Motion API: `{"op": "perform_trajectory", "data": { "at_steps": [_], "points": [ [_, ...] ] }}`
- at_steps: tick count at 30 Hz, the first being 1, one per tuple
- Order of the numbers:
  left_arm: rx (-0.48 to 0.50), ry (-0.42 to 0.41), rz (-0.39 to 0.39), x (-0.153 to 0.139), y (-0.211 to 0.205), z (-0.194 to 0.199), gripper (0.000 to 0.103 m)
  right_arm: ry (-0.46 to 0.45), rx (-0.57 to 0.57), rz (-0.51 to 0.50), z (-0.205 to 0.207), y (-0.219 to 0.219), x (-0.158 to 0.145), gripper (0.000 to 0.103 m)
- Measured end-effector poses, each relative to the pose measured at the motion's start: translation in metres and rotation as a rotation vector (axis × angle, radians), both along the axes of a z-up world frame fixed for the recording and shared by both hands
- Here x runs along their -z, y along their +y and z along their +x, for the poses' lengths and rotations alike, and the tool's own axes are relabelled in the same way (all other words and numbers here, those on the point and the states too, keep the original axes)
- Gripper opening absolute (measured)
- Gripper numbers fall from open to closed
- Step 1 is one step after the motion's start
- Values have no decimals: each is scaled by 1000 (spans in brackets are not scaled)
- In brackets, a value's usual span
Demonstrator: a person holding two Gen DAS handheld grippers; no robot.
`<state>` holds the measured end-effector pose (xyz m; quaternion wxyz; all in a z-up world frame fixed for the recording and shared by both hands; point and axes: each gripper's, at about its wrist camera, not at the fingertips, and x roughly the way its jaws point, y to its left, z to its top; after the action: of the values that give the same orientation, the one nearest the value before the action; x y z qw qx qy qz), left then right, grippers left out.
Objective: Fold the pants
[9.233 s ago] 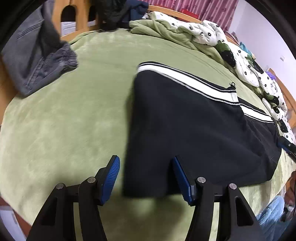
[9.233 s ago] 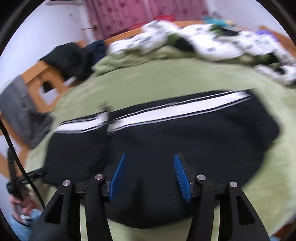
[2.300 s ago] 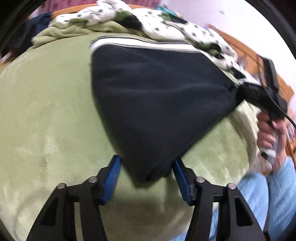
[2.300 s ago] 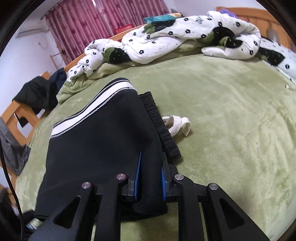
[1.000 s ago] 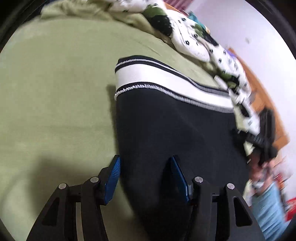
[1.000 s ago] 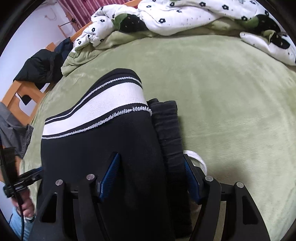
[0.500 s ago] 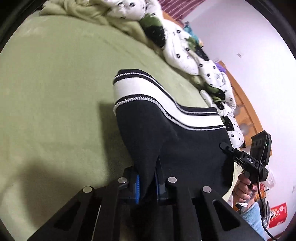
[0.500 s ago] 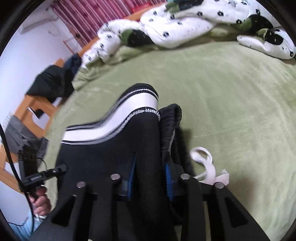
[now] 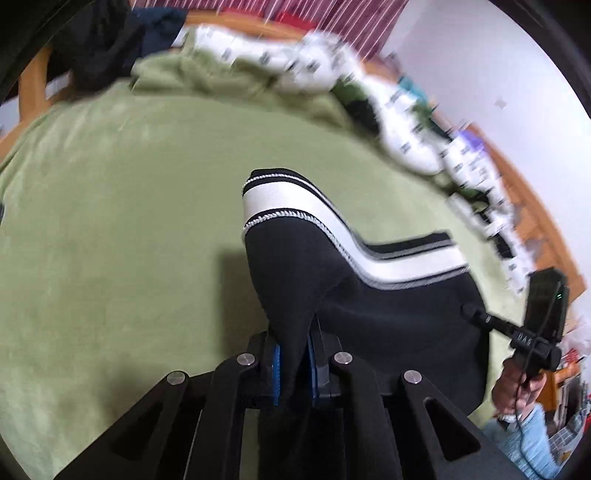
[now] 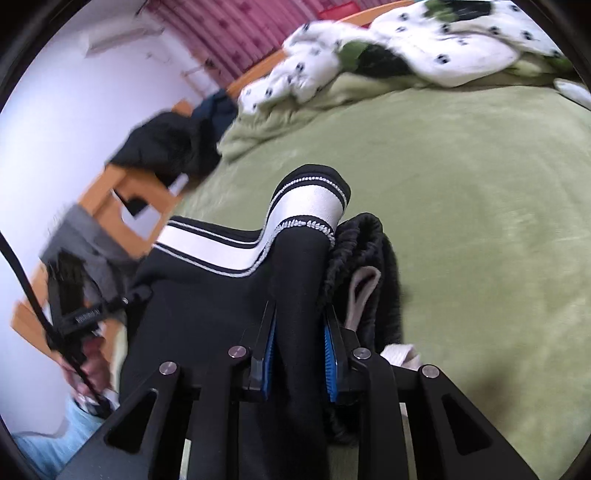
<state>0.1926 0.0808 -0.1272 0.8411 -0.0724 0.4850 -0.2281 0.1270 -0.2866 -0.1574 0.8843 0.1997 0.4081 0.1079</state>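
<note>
Left wrist view: a bed covered by a green plush blanket [image 9: 122,206] fills the frame, with a white flower-print quilt [image 9: 399,110] heaped along its far edge, a wooden bed frame, and dark red curtains [image 9: 332,22] behind. The background is blurred. Black pants [image 9: 388,317] with a white side stripe lie on the blanket at centre right, 1 corner lifted into a peak. The left claw [image 9: 294,367] is clamped on that raised black fabric, its blue pads pressing both sides. At far right, a hand [image 9: 517,387] in a light blue sleeve holds the other claw's black handle.

Right wrist view: the same green blanket [image 10: 480,184] and quilt [image 10: 424,44], plus dark clothes [image 10: 173,147] draped over a wooden frame at left. The right claw [image 10: 299,362] grips a thick fold of the pants [image 10: 207,314] near the gathered waistband, where a white drawstring [image 10: 364,291] shows. The left claw's handle and hand [image 10: 88,354] appear at far left.
</note>
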Motion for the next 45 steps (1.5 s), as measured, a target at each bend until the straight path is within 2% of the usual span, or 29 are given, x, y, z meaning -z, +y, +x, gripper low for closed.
{"op": "perform_trajectory", "data": {
  "at_steps": [2, 4, 5, 6, 7, 9, 11, 12, 14, 15, 16, 17, 18, 19, 21, 22, 25, 26, 27, 30, 31, 34, 37, 38, 40, 41, 42, 43, 45],
  "points": [
    [-22, 75, 12, 32, 1, 10, 24, 25, 7, -120, 5, 1, 20, 30],
    [-35, 90, 26, 52, -4, 10, 39, 34, 10, -70, -1, -10, 26, 32],
    [-35, 73, 30, 56, -6, 7, 51, 59, 14, -87, -2, -8, 23, 34],
    [-29, 64, 33, 57, -7, 3, 55, 67, 16, -123, -3, -6, 18, 40],
    [-16, 57, 39, 56, -8, 1, 55, 65, 24, -186, -5, -1, 8, 44],
    [-7, 48, 61, 54, -9, -4, 55, 22, 35, -252, -5, 5, -10, 44],
    [-12, 25, 77, 49, -7, -8, 55, -42, 58, -278, 4, 7, -25, 44],
    [-15, 12, 82, 47, -2, -11, 55, -49, 73, -292, 14, 10, -27, 48],
    [-20, -10, 87, 42, -2, -13, 55, -1, 88, -324, 36, 14, -20, 48],
    [-20, -15, 88, 41, 1, -14, 55, 19, 86, -326, 46, 16, -13, 42],
    [-20, -20, 90, 39, 1, -15, 55, 30, 77, -321, 53, 19, -6, 31],
    [-21, -24, 92, 38, 2, -15, 55, 25, 77, -347, 55, 22, -3, 30],
    [-22, -32, 96, 35, 4, -16, 55, 4, 70, -359, 50, 21, -5, 25],
    [-23, -45, 102, 32, 5, -19, 55, -30, 64, -330, 41, 15, -12, 17],
    [-16, -72, 98, 25, 5, -23, 55, -57, 84, -195, 21, -4, -21, 16],
    [-12, -84, 84, 22, 6, -25, 55, -52, 114, -201, 13, -9, -20, 16],
    [12, -94, 37, 19, 2, -27, 55, -8, 134, -338, 21, 2, 9, 15],
    [17, -88, 41, 20, -2, -26, 55, -19, 146, -349, 22, 4, 12, 15],
    [14, -91, 53, 20, -5, -26, 55, -29, 151, -342, 22, 4, 8, 16],
    [17, -170, 100, 8, -12, -33, 55, 7, 167, -334, 19, 3, -14, 20],
    [24, -193, 107, 1, -16, -33, 55, -8, 183, -340, 15, 4, -22, 21],
    [56, -226, 84, -18, -32, -20, 55, -106, 145, -354, 12, 23, -46, 27],
    [74, -277, 59, -28, -57, 4, 55, -115, 99, -381, 34, 44, -41, 32],
    [69, -273, 62, -25, -63, 12, 55, -102, 90, -392, 43, 48, -33, 32],
    [60, -211, 68, -6, -74, 32, 55, -21, 76, -421, 65, 48, 0, 32],
    [52, -179, 90, 9, -79, 41, 55, -37, 79, -439, 68, 48, 9, 32],
    [34, -162, 130, 23, -82, 47, 54, -70, 75, -434, 69, 45, 12, 32],
    [22, -148, 163, 34, -84, 51, 52, -65, 72, -409, 72, 42, 11, 32],
    [16, -171, 163, 45, -84, 51, 52, -58, 71, -411, 76, 42, 13, 32]
  ]
}}
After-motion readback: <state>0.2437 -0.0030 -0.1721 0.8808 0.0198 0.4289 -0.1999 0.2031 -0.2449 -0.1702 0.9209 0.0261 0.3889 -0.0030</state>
